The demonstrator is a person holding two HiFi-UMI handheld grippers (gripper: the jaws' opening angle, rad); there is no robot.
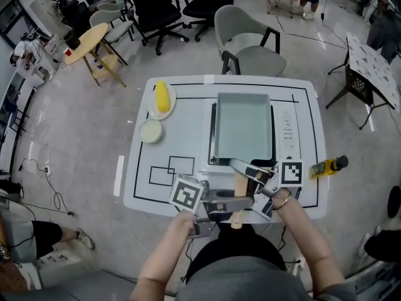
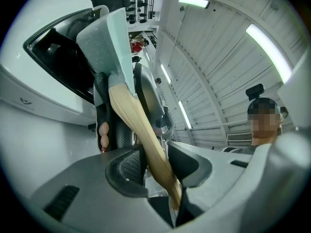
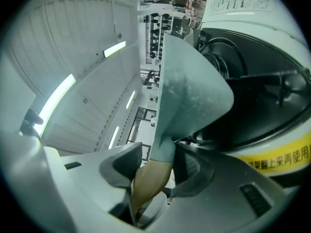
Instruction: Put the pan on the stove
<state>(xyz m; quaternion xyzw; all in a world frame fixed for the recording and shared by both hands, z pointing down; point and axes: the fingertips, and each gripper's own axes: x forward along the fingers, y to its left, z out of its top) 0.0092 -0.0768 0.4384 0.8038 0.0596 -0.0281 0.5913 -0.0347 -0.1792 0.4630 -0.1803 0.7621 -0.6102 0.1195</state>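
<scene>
A pale green rectangular pan (image 1: 242, 128) lies on the black stove (image 1: 213, 137) in the middle of the white table. Its wooden handle (image 1: 239, 193) points toward me over the table's front edge. My left gripper (image 1: 229, 202) is shut on the handle's near end; in the left gripper view the handle (image 2: 141, 130) runs between the pads of the left gripper (image 2: 158, 166) up to the pan (image 2: 104, 38). My right gripper (image 1: 254, 174) is shut on the handle close to the pan. Its own view shows the handle (image 3: 148, 183) inside the right gripper (image 3: 155, 166) under the pan's wall (image 3: 187, 91).
A plate with a yellow corn cob (image 1: 162, 97) and a small bowl (image 1: 151, 131) sit at the table's left. A yellow bottle (image 1: 328, 166) lies at the right edge. The stove's control strip (image 1: 287, 133) is right of the pan. A grey chair (image 1: 247, 39) stands behind the table.
</scene>
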